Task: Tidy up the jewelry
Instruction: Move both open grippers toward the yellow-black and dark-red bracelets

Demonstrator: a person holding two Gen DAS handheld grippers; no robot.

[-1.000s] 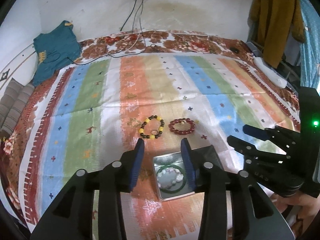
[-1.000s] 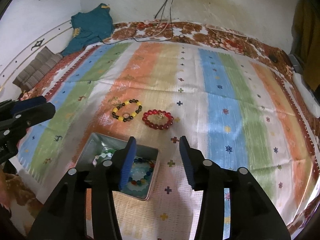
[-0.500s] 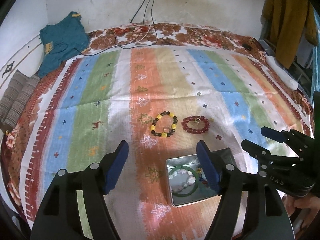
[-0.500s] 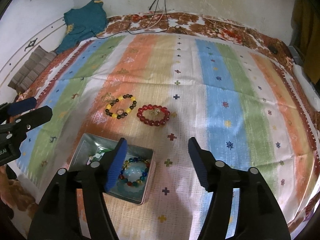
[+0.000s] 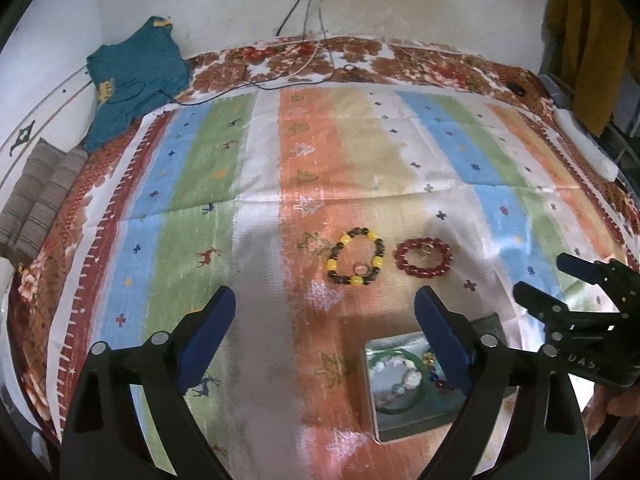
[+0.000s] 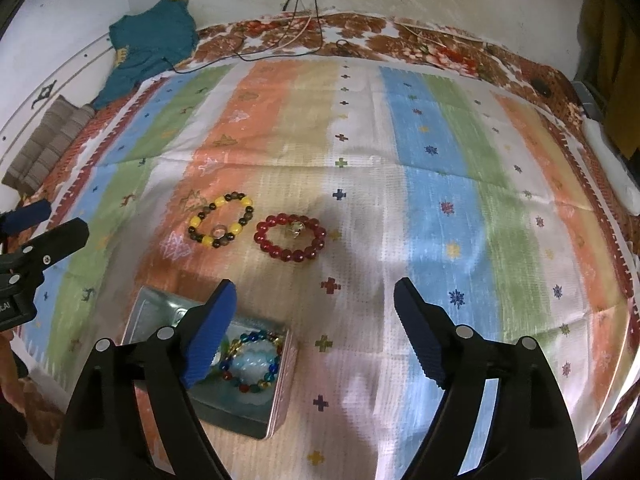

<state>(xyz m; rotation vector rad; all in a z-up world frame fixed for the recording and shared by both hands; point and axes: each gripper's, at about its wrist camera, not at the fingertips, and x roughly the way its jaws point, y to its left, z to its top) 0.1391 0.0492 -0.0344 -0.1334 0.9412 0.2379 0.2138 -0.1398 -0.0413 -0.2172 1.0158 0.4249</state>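
A yellow-and-dark bead bracelet [image 5: 355, 257] [image 6: 220, 220] and a red bead bracelet [image 5: 423, 257] [image 6: 290, 237] lie side by side on the striped cloth. Nearer to me stands a metal tin [image 5: 372, 392] [image 6: 276, 404] holding a green bangle [image 5: 394, 385] and coloured bead bracelets [image 6: 250, 362]. My left gripper [image 5: 324, 332] is open wide and empty, above the cloth left of the tin. My right gripper [image 6: 314, 328] is open wide and empty, right of the tin. Each shows in the other's view, the right [image 5: 552, 284] and the left [image 6: 44, 224].
The striped cloth [image 5: 280, 160] covers a bed with a floral border. A teal garment [image 5: 136, 76] and a folded grey blanket [image 5: 36, 196] lie at the far left. Cables [image 5: 296, 68] run down from the wall. A mustard garment [image 5: 588, 36] hangs at right.
Both grippers have opened from a narrow gap to wide. The left gripper has shifted left, so the tin now sits under its right finger. The bracelets have not moved.
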